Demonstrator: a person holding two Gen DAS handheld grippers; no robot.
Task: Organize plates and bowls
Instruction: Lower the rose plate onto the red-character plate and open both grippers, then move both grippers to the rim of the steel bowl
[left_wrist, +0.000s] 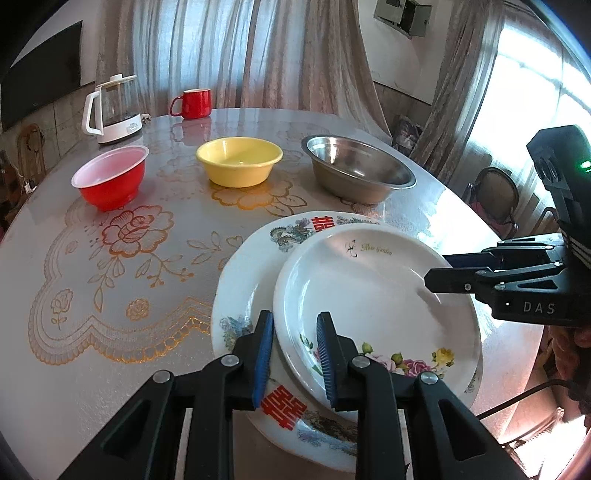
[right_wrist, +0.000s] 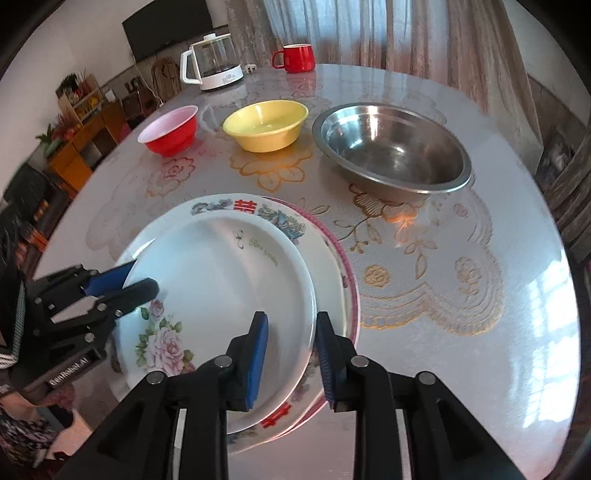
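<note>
A white rose-patterned plate lies on top of a larger dragon-patterned plate, with a pink-rimmed plate beneath. My left gripper is open, its jaws astride the top plate's left rim. My right gripper is open, its jaws astride the top plate's right rim; it also shows in the left wrist view. A red bowl, a yellow bowl and a steel bowl stand in a row behind the plates.
A glass kettle and a red mug stand at the table's far edge. The round table has a floral cover. Chairs and curtains stand beyond it.
</note>
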